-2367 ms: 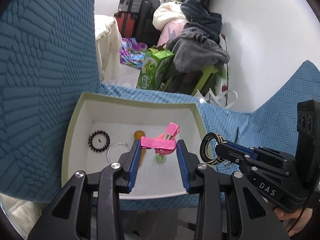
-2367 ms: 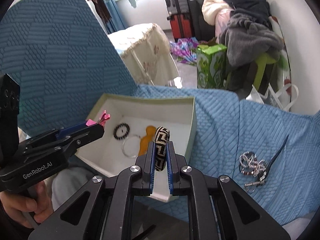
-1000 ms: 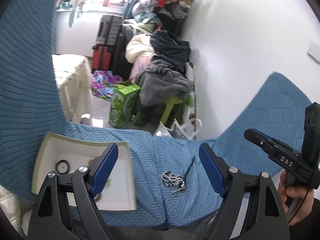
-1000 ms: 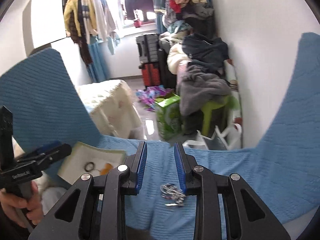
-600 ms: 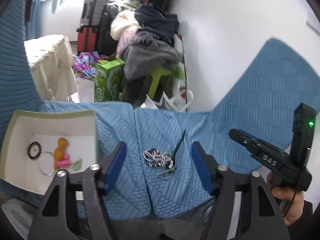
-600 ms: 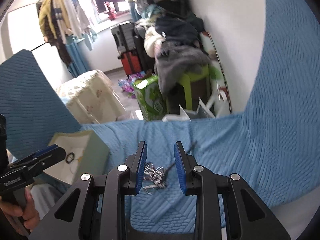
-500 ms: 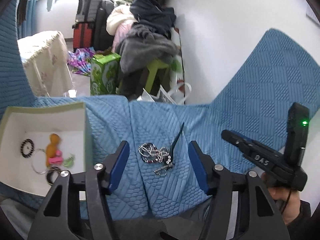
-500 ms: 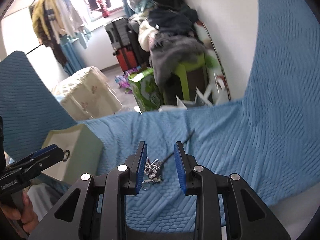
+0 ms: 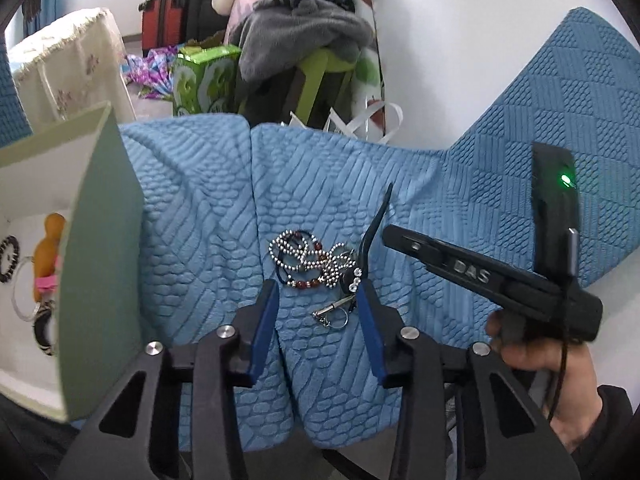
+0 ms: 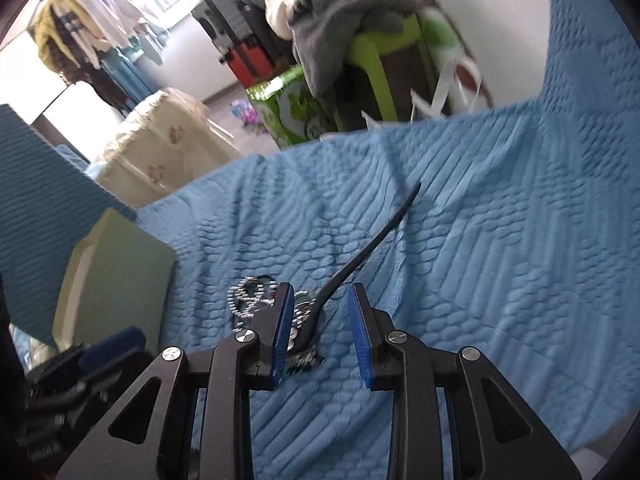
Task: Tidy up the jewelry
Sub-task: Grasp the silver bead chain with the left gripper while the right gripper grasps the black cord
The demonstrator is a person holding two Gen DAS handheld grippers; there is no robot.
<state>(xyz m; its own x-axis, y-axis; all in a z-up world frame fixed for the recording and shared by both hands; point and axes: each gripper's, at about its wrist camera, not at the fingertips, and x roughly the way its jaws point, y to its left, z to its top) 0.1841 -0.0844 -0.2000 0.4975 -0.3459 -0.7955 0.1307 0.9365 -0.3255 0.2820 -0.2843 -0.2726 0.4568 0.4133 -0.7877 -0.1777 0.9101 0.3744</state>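
Left wrist view — both tools [image 9: 318, 300] [image 10: 318, 316] gape empty, angled down over bead tangle [image 9: 308, 258].

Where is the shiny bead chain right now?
The bead chain lies in a tangled pile on the blue cover, right of the box. In the left wrist view it sits just beyond the open left gripper, beside a black strap.

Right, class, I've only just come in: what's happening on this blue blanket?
A person is sorting jewelry into a box at the left, which already holds several pieces. Both grippers are open and empty. The left gripper and right gripper are both closing in on a tangle of beaded chains and a black strap lying on the blanket.
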